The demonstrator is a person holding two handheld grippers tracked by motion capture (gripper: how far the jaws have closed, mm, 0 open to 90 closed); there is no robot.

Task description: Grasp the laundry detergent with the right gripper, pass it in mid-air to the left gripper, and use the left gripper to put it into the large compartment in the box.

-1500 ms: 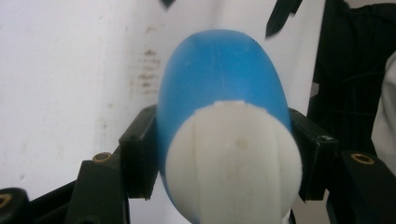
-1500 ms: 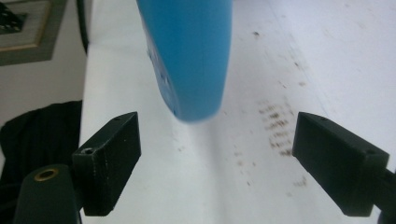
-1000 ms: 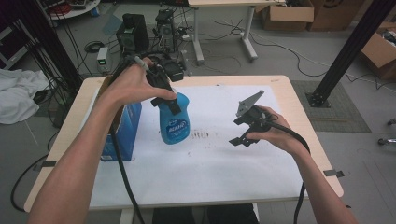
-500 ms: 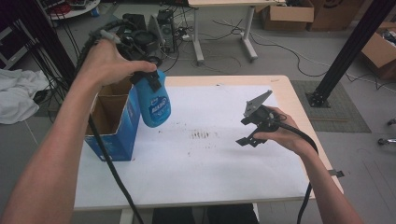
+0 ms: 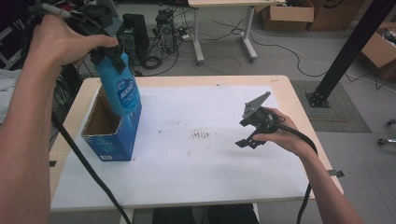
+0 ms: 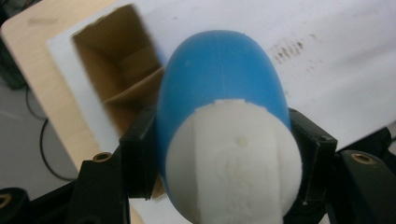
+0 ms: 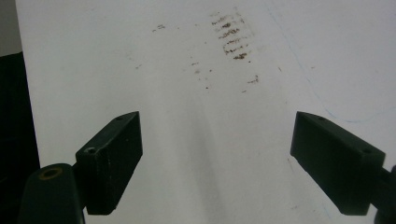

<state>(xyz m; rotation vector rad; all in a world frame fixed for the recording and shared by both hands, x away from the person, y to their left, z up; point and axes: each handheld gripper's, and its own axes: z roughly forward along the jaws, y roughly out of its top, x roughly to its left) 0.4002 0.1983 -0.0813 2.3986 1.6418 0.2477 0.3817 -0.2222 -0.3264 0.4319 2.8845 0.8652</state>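
Near the desk's [image 5: 289, 88] left edge, the left gripper [image 5: 106, 52] has its fingers closed tightly on the blue bottle [image 5: 120, 93], held above the open cardboard box [image 5: 116, 137]. Toward the right edge, the right gripper [image 5: 246, 140] has fingers wide apart, holding nothing.

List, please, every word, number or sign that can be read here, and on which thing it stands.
Blue bottle, held in the left gripper: white lettering, too blurred to read.
Blue cardboard box: small white mark near its bottom edge, too small to read.
Nothing else carries readable text.
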